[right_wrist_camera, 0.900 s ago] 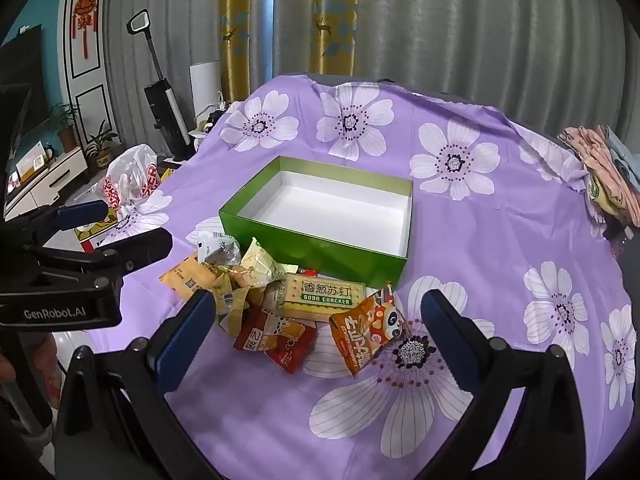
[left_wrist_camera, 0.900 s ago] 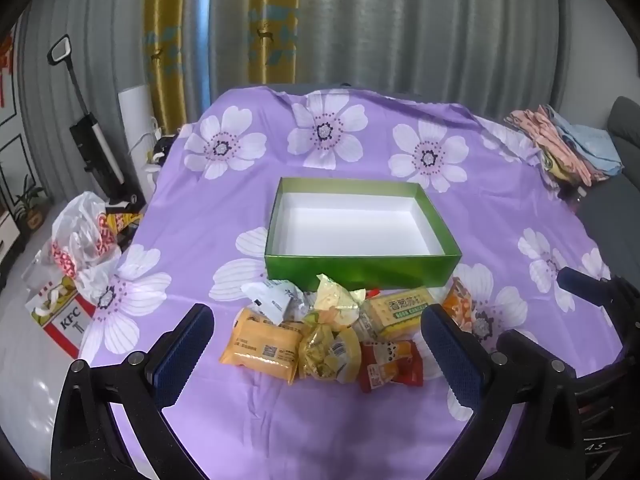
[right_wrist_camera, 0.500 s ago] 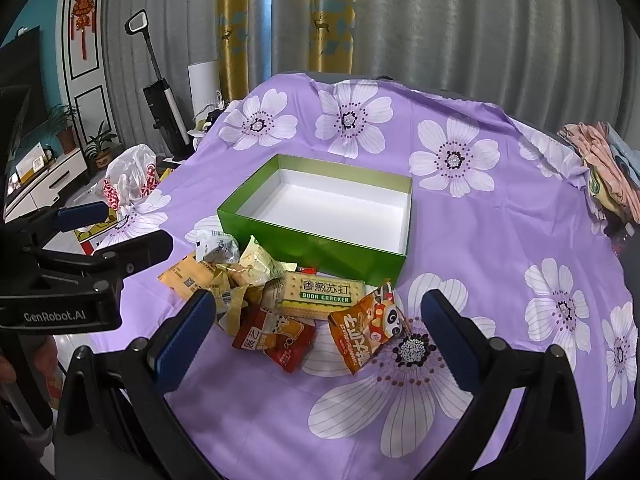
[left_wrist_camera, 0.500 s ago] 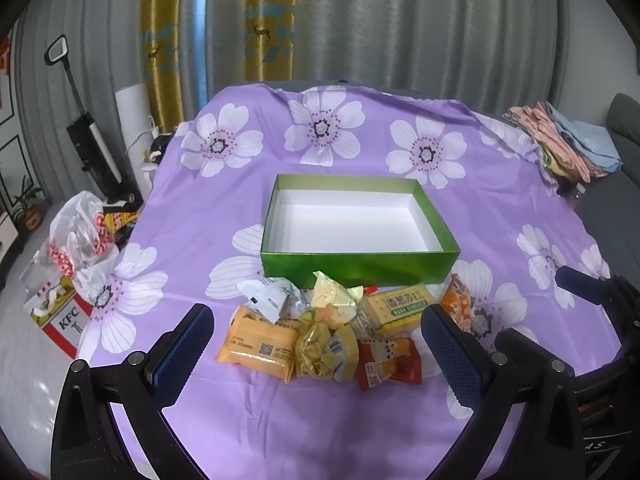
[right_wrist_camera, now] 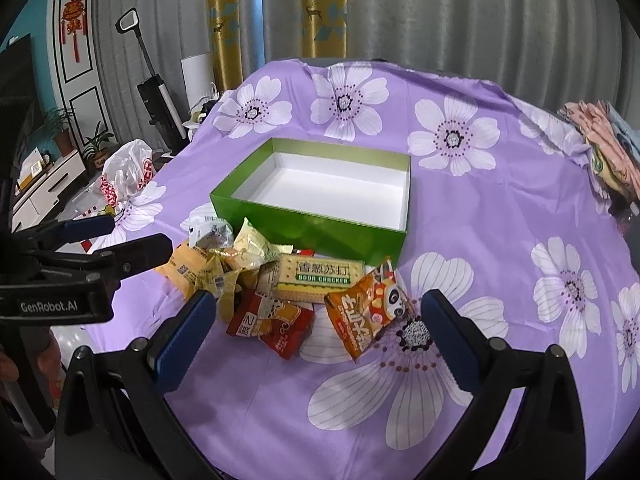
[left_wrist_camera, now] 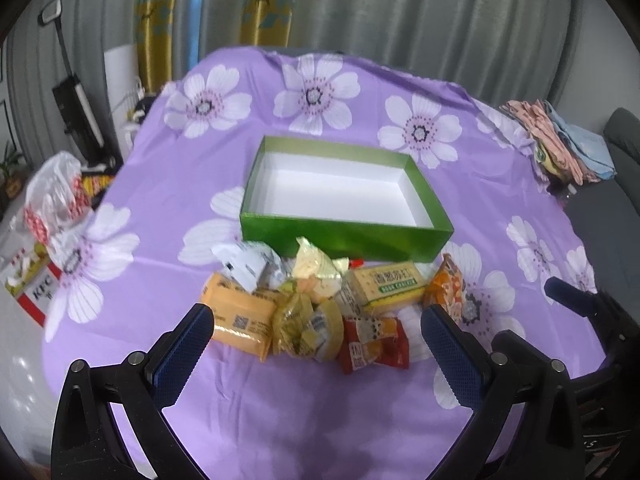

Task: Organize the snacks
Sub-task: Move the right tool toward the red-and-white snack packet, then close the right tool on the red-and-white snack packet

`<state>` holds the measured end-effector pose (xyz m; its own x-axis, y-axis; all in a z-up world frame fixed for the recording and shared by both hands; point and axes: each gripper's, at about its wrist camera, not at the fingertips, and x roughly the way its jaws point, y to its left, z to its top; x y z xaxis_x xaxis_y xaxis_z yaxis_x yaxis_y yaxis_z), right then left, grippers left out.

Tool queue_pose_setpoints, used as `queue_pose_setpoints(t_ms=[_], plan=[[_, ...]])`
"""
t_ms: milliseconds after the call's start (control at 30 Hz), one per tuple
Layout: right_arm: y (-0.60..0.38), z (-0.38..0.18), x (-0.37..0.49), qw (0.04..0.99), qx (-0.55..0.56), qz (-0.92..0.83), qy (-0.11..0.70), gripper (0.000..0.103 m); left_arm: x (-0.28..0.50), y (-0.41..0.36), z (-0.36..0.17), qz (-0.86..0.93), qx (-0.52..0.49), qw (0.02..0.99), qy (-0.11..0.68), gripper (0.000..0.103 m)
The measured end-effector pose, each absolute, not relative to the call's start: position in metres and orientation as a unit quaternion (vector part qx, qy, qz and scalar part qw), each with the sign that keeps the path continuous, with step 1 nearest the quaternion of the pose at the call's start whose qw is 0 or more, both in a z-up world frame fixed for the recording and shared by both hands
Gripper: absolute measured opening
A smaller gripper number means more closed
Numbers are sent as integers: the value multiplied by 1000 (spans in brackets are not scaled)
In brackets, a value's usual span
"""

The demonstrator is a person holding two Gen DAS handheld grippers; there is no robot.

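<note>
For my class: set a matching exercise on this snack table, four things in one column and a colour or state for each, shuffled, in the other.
Things:
1. box
2. soda cracker pack
3. panda snack bag
4. right gripper

Colour or state:
A. orange
B. open, holding nothing
C. green outside, empty inside
D. pale yellow with a green label

Pairs: 1-C, 2-D, 3-A, 4-B

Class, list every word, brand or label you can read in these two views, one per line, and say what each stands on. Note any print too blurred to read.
"SODA CRACKER", under four Chinese characters: the yellow cracker pack.
"GenRobot.AI": the left gripper body.
"KFC": the paper bag on the floor.
Red snack packet: large characters, not legible.
Orange panda packet: characters too distorted to read.
Orange-yellow packet: a code square, print too blurred.
</note>
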<state>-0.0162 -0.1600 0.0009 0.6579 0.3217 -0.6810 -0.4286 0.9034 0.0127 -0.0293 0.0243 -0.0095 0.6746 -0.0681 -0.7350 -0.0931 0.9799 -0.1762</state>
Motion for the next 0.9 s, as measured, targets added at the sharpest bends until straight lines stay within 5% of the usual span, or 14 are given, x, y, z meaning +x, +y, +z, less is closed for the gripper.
queue_pose_setpoints(t_ms=[367,700,900], plan=[[-162,-40,-15,879,-45,246,407,102,-24,21,-56,-42,-128,876,462,103],[-151,-87,-4,855,-3,290,430,83,-20,24,-87,-86,-181,854,480,102],[-148,-102,5,844,16,302,443,75,-13,21,-99,-108,-204,841,489,82]])
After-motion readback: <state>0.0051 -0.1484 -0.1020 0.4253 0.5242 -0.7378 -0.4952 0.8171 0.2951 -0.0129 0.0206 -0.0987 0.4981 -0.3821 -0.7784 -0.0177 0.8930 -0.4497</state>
